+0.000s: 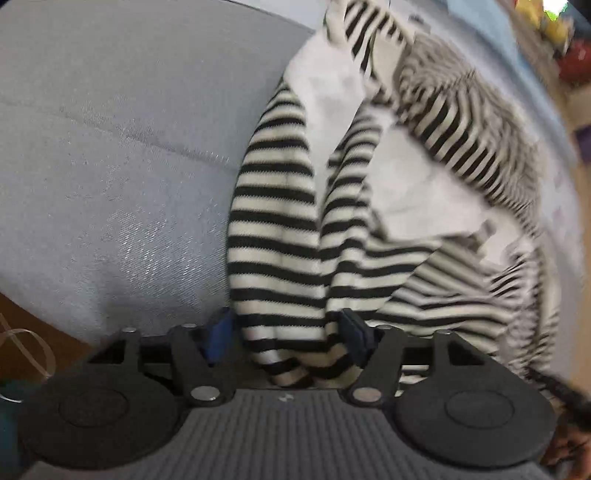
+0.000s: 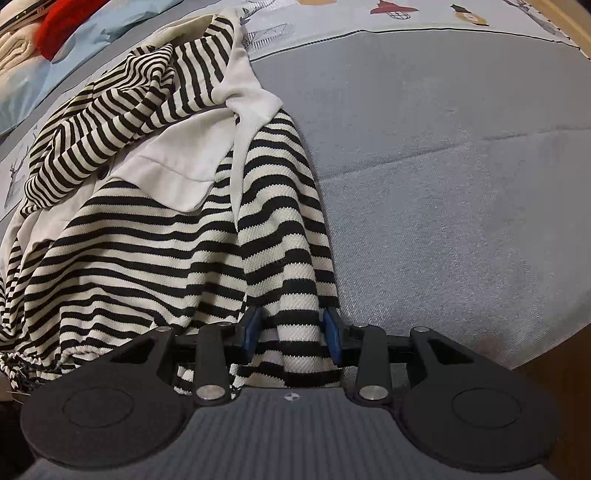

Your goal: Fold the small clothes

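Closest to the lens in the left wrist view, the left gripper (image 1: pixel 288 332) has its blue-padded fingers (image 1: pixel 218 334) clamped on a bunched fold of the striped garment (image 1: pixel 273 221), black and cream bands running up the middle of the frame. From there the cloth spreads toward the upper right, where its pale lining shows and motion blur smears the stripes, so the far edge is hard to read. Grey bedding (image 1: pixel 110 166) fills the left half.

At the bottom centre of the right wrist view, the right gripper (image 2: pixel 291 332) likewise pinches a striped fold (image 2: pixel 284 240) between its blue pads. Most of the garment lies heaped across the left half of that frame, over the grey bedding (image 2: pixel 461 203). A red item (image 2: pixel 62 26) sits at the upper left, a printed sheet (image 2: pixel 406 18) along the top.
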A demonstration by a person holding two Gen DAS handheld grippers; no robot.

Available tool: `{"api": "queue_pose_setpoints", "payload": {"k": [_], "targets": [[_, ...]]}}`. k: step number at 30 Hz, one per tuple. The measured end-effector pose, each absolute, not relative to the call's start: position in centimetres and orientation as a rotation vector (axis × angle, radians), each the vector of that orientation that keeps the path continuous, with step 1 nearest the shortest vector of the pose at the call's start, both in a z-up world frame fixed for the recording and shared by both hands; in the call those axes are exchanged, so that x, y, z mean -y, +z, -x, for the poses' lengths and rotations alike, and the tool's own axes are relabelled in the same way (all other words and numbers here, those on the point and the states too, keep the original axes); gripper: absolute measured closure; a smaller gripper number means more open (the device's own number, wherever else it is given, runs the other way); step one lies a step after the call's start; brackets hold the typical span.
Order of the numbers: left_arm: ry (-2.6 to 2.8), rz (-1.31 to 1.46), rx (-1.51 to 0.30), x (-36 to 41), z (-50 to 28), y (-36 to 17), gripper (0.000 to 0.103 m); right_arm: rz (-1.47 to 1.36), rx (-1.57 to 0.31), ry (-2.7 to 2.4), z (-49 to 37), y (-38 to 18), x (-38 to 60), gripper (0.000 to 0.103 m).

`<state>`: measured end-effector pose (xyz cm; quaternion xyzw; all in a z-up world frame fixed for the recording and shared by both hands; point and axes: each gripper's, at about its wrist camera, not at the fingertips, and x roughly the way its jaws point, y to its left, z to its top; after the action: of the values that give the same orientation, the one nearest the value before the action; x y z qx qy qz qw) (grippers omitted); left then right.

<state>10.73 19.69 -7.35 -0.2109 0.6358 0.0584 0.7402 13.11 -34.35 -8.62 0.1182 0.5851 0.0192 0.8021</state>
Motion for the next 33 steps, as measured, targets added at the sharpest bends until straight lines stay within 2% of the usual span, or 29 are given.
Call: {"api": "queue_pose_setpoints", "payload": {"k": [4, 6, 8, 9, 10, 11, 12, 13, 14, 16, 18, 20, 21, 22, 23, 25, 28, 33], "targets": [[0.164, 0.430, -1.415, -19.2, -10.7, -7.9, 0.033, -0.238, -1.267, 0.041, -13.2, -8.8, 34.4, 0.065], [0.176, 0.433, -1.409, -19.2, -10.5, -7.9, 0.037, -0.232, -1.275, 0.037, -13.2, -8.9, 34.4, 0.065], [0.138, 0.443, -1.393, -19.0, -10.3, -7.6, 0.067, -0.230, -1.277, 0.036, -13.2, -8.9, 34.5, 0.065], [0.104, 0.458, -1.380, -18.8, -10.4, -7.5, 0.086, -0.234, -1.277, 0.036, -13.2, -9.0, 34.5, 0.065], [0.089, 0.457, -1.365, -18.8, -10.4, -7.1, 0.093, -0.237, -1.278, 0.037, -13.2, -9.0, 34.6, 0.065], [0.084, 0.451, -1.347, -18.8, -10.4, -6.7, 0.094, -0.240, -1.278, 0.038, -13.2, -9.0, 34.6, 0.065], [0.074, 0.460, -1.322, -18.9, -10.3, -6.3, 0.094, -0.242, -1.277, 0.038, -13.2, -9.0, 34.6, 0.067], [0.059, 0.484, -1.290, -19.0, -10.1, -5.8, 0.095, -0.247, -1.272, 0.041, -13.2, -8.9, 34.6, 0.075], [0.045, 0.519, -1.254, -19.3, -9.9, -5.2, 0.095, -0.254, -1.264, 0.048, -13.2, -8.8, 34.6, 0.089], [0.036, 0.579, -1.201, -19.7, -9.4, -4.3, 0.095, -0.285, -1.233, 0.070, -13.2, -8.3, 34.8, 0.101], [0.050, 0.619, -1.195, -20.2, -9.1, -4.1, 0.093, -0.329, -1.187, 0.081, -13.1, -7.7, 35.2, 0.101], [0.095, 0.628, -1.248, -20.3, -9.1, -4.9, 0.085, -0.366, -1.163, 0.071, -13.1, -7.3, 35.8, 0.101], [0.112, 0.636, -1.284, -20.4, -9.3, -5.5, 0.075, -0.376, -1.165, 0.054, -13.1, -7.3, 36.1, 0.101], [0.121, 0.648, -1.308, -20.6, -9.4, -6.0, 0.069, -0.380, -1.177, 0.032, -13.1, -7.5, 36.3, 0.100], [0.125, 0.657, -1.323, -20.8, -9.4, -6.5, 0.068, -0.384, -1.195, 0.015, -13.2, -7.8, 36.5, 0.096], [0.145, 0.672, -1.338, -21.3, -9.6, -7.0, 0.065, -0.389, -1.218, 0.019, -13.2, -8.1, 36.4, 0.095], [0.163, 0.695, -1.369, -21.4, -9.9, -7.8, 0.061, -0.347, -1.245, 0.037, -13.1, -8.4, 35.6, 0.084], [0.116, 0.649, -1.387, -20.2, -10.4, -8.1, 0.062, -0.289, -1.275, 0.052, -13.1, -8.9, 34.9, 0.084]]}}
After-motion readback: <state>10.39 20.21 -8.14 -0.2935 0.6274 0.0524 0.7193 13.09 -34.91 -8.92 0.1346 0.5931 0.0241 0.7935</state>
